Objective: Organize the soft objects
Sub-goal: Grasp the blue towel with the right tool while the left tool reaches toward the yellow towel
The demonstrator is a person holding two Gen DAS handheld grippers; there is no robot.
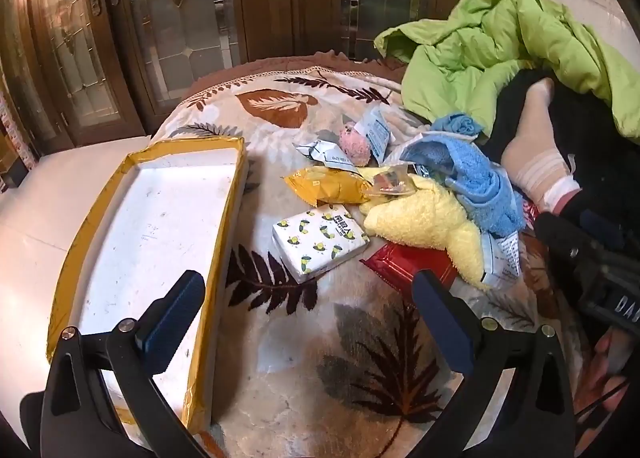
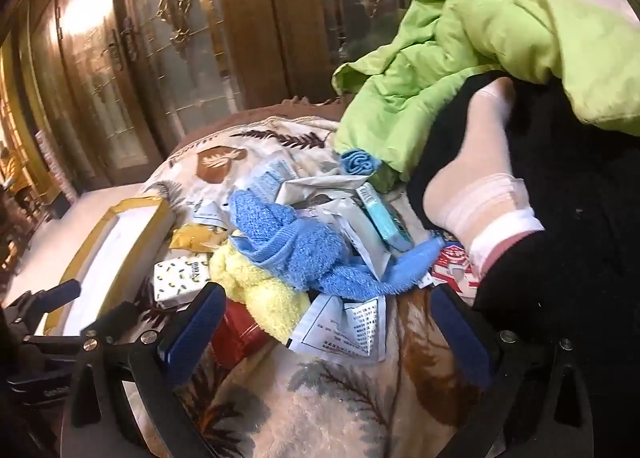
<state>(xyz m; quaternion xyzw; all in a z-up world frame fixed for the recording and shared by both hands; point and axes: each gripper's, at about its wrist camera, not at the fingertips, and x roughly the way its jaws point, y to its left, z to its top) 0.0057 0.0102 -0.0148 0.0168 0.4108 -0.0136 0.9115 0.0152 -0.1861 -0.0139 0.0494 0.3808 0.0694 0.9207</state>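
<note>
On a leaf-patterned blanket [image 1: 360, 338] lies a heap of soft things. It includes a blue towel [image 1: 476, 177] [image 2: 296, 246] draped over a yellow towel [image 1: 424, 221] [image 2: 260, 290], a pink fluffy item [image 1: 354, 145] and a small rolled blue cloth [image 2: 360, 161]. A lemon-print tissue pack [image 1: 320, 242] [image 2: 180, 278] lies nearer the box. My left gripper [image 1: 306, 298] is open above the blanket, short of the tissue pack. My right gripper [image 2: 328, 298] is open too, just before the towels, holding nothing.
A white box with yellow-taped edges [image 1: 160, 225] [image 2: 120, 242] stands at the left. Packets and sachets [image 2: 344, 326], a yellow packet [image 1: 328, 185] and a red one [image 1: 404, 262] mix with the towels. A green jacket [image 1: 500, 45] and a person's socked foot [image 2: 480, 185] fill the right.
</note>
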